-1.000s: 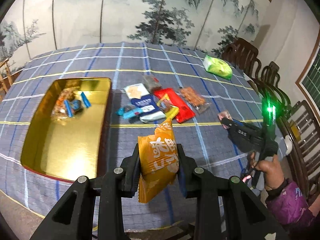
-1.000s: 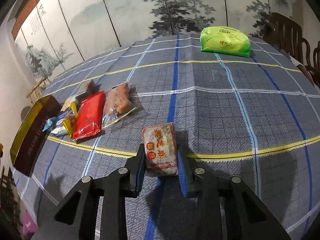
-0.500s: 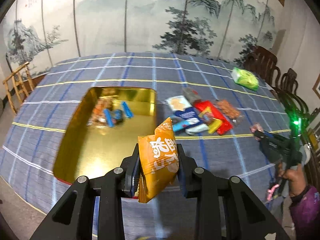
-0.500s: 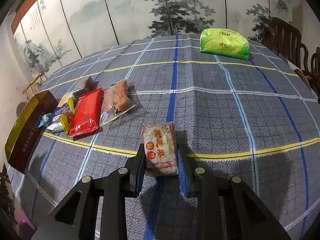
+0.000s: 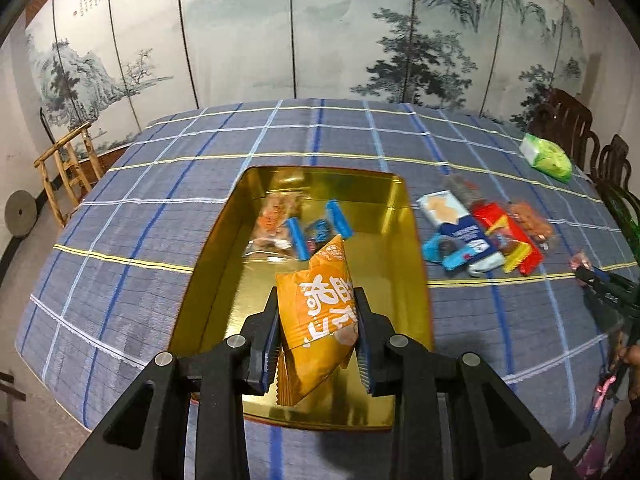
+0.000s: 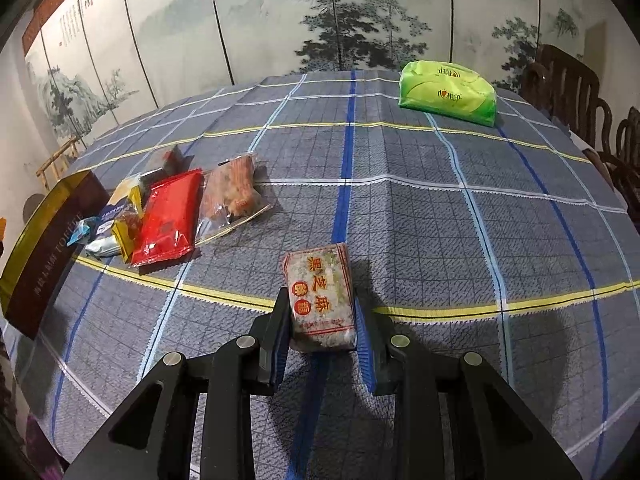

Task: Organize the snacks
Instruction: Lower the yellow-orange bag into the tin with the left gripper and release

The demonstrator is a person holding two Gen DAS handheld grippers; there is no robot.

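Table under a blue checked cloth, bearing a gold tin with a few small snacks at its far end, and just right of the tin a loose pile of packets, among them a red packet; a green tissue pack lies well apart at the far right. Left gripper: fingers clamped on an orange snack bag, held over the tin's near half. Right gripper: fingers closed against the sides of a sesame bar near the pile; whether the bar touches the cloth cannot be told.
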